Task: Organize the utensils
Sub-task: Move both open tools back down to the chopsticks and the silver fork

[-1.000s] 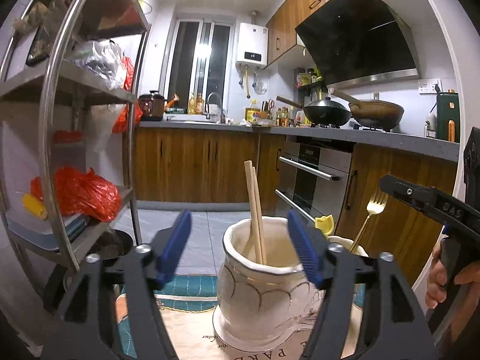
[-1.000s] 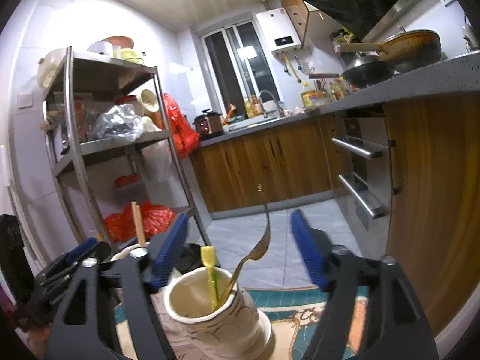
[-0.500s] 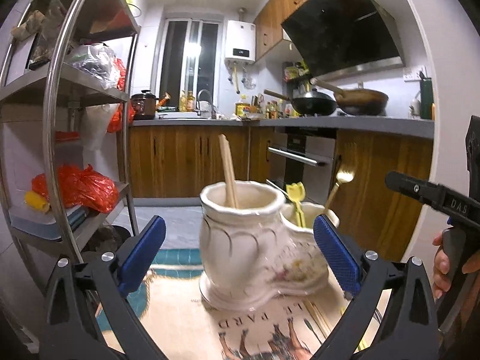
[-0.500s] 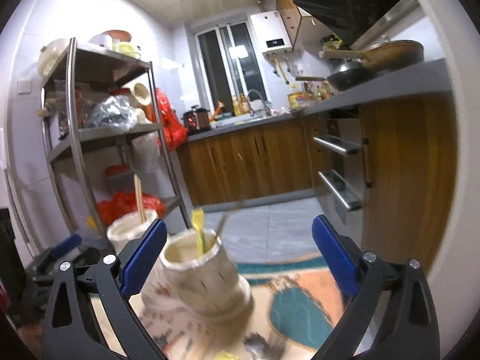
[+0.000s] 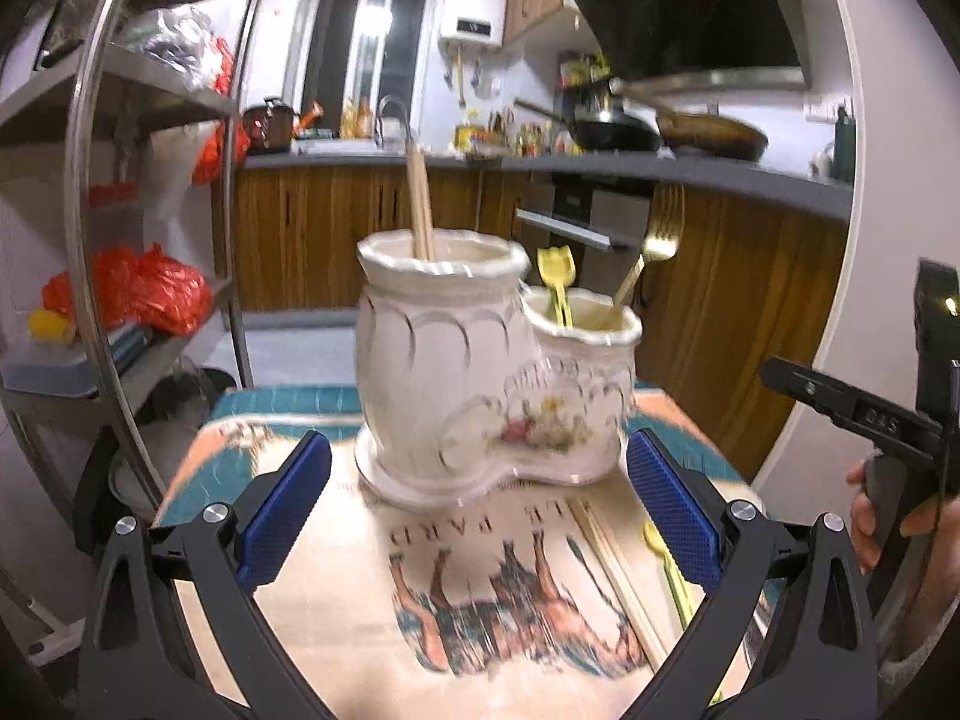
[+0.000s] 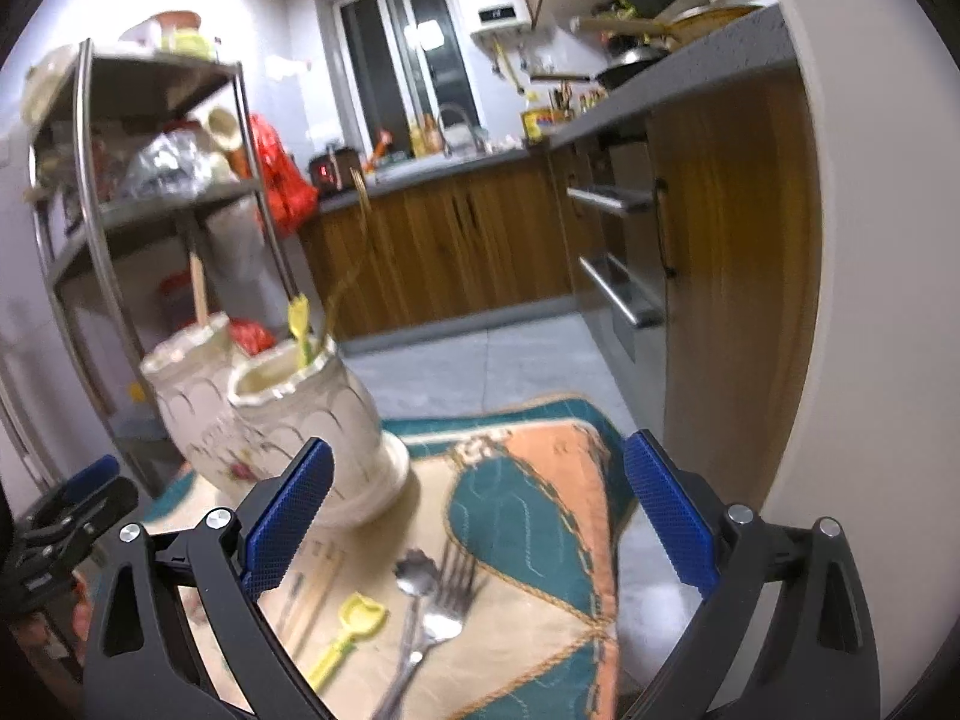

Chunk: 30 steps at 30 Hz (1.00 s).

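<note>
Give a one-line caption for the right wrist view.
Open right gripper above spoon, fork and yellow scoop beside holder.

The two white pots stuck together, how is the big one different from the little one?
The big pot stands taller and wider than the little pot. The big pot holds wooden chopsticks; the little pot holds a yellow utensil and a gold fork. The little pot shows a painted flower patch low on its front; the big pot's visible side shows only curved lines. Both are glossy white, wavy-rimmed, and share one base.
</note>
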Motion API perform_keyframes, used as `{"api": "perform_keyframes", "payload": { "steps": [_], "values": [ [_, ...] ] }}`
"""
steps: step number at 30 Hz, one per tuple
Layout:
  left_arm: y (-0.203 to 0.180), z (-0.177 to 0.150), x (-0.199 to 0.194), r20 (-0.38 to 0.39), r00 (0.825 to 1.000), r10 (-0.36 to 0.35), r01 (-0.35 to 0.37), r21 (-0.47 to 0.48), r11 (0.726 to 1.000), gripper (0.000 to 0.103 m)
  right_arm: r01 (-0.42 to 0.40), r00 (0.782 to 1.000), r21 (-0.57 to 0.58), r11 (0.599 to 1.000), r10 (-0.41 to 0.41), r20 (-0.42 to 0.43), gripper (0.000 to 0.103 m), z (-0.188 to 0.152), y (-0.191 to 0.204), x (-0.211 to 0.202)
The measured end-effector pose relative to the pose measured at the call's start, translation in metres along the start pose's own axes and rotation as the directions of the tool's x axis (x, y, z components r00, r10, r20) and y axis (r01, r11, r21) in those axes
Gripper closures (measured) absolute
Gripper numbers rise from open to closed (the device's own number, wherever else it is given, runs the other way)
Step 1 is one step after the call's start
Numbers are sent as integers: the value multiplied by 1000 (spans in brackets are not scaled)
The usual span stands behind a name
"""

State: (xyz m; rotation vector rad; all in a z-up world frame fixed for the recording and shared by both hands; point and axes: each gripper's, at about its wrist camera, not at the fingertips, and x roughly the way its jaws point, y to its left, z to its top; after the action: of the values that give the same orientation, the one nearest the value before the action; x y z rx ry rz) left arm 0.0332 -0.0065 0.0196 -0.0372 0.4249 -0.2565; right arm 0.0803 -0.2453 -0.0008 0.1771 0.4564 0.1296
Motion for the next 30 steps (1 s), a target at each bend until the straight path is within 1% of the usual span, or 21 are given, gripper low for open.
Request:
{"api": "perform_keyframes", "payload": {
  "steps": [3,6,9,15,16,17,18,19,20,21,23,24,25,30],
  "values": [
    [-10,-7,8,-66,998,-8,10,33,999,6,8,998,-24,1000,-10,-65,6,-3,-2,13],
    [-18,-11,16,-119,993,-17,23,47,999,6,10,995,-49,999,-15,-100,6,-5,-3,20],
    [-23,-15,24,-170,985,-13,21,46,999,6,6,991,-63,998,-14,-132,6,-7,-5,26],
    [-35,-24,44,-282,959,-24,41,53,998,6,-30,980,-84,996,13,-201,8,-12,-5,39],
    [-37,-26,45,-291,956,-25,44,58,997,6,-41,976,-77,996,24,-214,11,-13,-5,41],
    [-39,-28,47,-304,952,-25,47,65,997,6,-47,974,-69,997,30,-225,18,-14,-5,42],
    [-40,-30,47,-311,950,-25,49,70,996,8,-54,969,-57,997,39,-242,21,-15,-5,44],
    [-41,-32,48,-319,947,-25,52,74,996,11,-64,965,-49,997,49,-259,27,-16,-6,46],
    [-42,-34,48,-331,943,-21,51,82,995,15,-71,961,-45,996,56,-271,36,-17,-6,48],
    [-44,-35,49,-340,940,-19,52,87,995,19,-79,956,-42,996,64,-285,39,-19,-5,50],
    [-46,-39,51,-360,933,-23,60,94,994,27,-96,948,-38,995,80,-310,50,-21,-3,54],
    [-47,-41,51,-370,929,-26,67,98,993,32,-103,943,-38,994,86,-320,52,-22,-2,55],
    [-49,-42,51,-378,925,-29,72,102,992,36,-105,942,-37,994,87,-324,58,-22,-2,56],
    [-52,-47,53,-409,911,-47,97,101,990,48,-114,935,-10,993,104,-339,65,-23,-4,59]
  ]
}}
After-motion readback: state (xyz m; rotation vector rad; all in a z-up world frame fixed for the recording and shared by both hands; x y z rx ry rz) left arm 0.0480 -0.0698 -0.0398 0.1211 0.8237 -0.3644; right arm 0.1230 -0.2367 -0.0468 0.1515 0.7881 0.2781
